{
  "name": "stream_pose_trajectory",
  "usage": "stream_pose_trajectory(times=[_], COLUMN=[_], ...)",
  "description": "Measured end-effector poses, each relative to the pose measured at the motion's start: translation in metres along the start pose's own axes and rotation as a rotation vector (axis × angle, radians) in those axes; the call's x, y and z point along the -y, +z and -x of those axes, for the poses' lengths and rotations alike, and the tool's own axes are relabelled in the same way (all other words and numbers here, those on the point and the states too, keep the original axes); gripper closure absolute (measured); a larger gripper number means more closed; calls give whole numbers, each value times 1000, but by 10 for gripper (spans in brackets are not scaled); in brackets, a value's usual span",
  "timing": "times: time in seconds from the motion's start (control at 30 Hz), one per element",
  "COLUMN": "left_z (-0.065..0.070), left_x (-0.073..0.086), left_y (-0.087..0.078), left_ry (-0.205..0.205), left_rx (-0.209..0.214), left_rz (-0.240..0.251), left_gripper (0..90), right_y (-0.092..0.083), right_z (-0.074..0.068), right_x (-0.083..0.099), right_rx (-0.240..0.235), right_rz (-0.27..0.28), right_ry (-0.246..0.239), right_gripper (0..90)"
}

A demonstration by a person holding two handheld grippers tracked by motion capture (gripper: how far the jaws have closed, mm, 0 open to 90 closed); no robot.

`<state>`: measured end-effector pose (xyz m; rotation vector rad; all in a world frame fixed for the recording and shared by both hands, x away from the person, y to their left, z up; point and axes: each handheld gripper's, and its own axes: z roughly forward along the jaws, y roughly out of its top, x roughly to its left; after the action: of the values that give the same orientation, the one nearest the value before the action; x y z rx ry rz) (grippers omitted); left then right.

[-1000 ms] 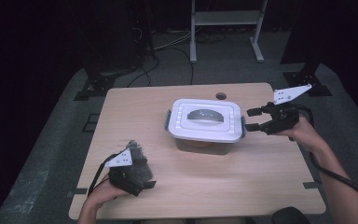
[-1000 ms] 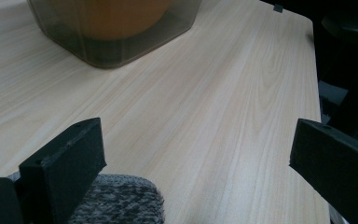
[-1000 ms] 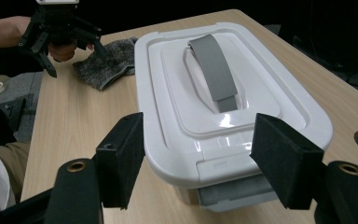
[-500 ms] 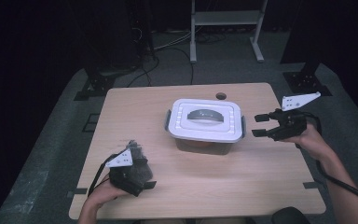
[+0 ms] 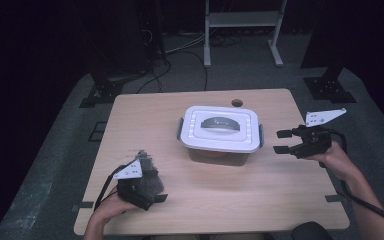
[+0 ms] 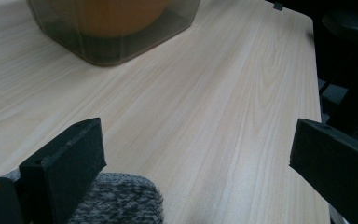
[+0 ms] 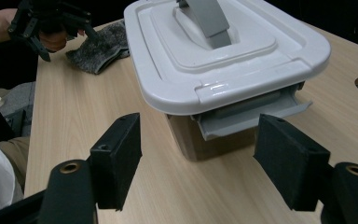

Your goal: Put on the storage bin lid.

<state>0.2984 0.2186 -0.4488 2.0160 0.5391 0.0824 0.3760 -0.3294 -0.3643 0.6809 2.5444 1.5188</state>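
Here, each line starts at a claw and works outward.

Right claw: the right claw (image 5: 282,141) stands wide and has just been opening further, with only air between its pads; it hangs level, close above the table.
Ahead of the right claw: the gray side latch (image 7: 251,116) of the box (image 5: 219,131) sits just beyond the jaws in the right gripper view, lined up with the gap between them and apart from both pads.
The box: it wears a white lid (image 7: 223,51) with a gray handle (image 7: 204,16) across its top; the lid is seated on a clear tub, and the left gripper view shows something orange (image 6: 109,14) inside.
Left claw: the left claw (image 5: 155,192) is also wide, nothing between its pads, low over the near left part of the table (image 5: 280,200).
Under the left claw: a gray knitted cloth (image 6: 116,203) lies on the wood, partly beneath the gripper body and beside one jaw.
Farther from the left claw: the box stands well apart, up and to the right in the high view.
Table edge: a round hole (image 5: 237,103) lies behind the box.
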Motion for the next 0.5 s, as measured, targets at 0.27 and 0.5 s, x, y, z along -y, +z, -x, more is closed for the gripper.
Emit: stream_pose_trajectory(times=[0.27, 0.5], left_z=[0, 0], left_x=[0, 0], left_y=[0, 0], left_ry=[-2, 0], left_rx=[0, 3], left_rz=[0, -1], left_gripper=[22, 22], right_y=[0, 0], right_z=[0, -1], right_x=[11, 24], right_rx=[4, 7], right_rz=[-3, -7], right_ry=[19, 45], right_gripper=[292, 287])
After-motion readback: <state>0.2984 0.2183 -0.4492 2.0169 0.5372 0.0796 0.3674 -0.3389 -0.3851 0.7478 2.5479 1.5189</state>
